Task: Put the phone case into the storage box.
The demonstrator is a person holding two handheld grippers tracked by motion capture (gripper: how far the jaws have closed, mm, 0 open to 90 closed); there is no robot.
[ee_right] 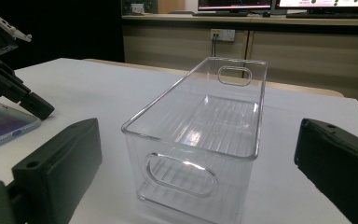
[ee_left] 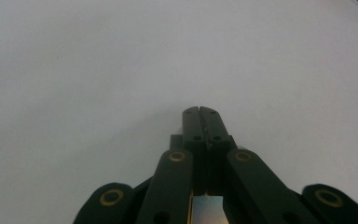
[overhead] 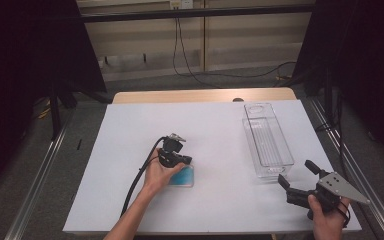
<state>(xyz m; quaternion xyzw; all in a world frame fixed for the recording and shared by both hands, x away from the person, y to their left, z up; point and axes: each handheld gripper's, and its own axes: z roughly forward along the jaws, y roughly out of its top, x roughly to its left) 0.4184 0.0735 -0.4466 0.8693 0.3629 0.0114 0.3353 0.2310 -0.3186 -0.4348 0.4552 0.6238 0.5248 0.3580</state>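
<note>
A blue phone [overhead: 182, 176] lies flat on the white table, near the middle. My left gripper [overhead: 189, 160] is over its far edge, jaws pressed together with nothing between them. In the left gripper view the shut jaws [ee_left: 199, 111] point at bare white table. The right gripper view shows that phone [ee_right: 4, 123] with the left gripper's tip at its edge; I cannot tell whether they touch. My right gripper [overhead: 295, 171] is held open at the front right, its jaws [ee_right: 196, 135] wide apart and facing the near end of a clear plastic bin [ee_right: 200, 107], which is empty.
The clear bin [overhead: 267, 140] stands lengthwise on the right half of the table. The left gripper's black cable [overhead: 140, 175] trails toward the front edge. A wooden table edge [overhead: 200, 95] runs along the back. Metal rails [overhead: 40, 170] flank the table.
</note>
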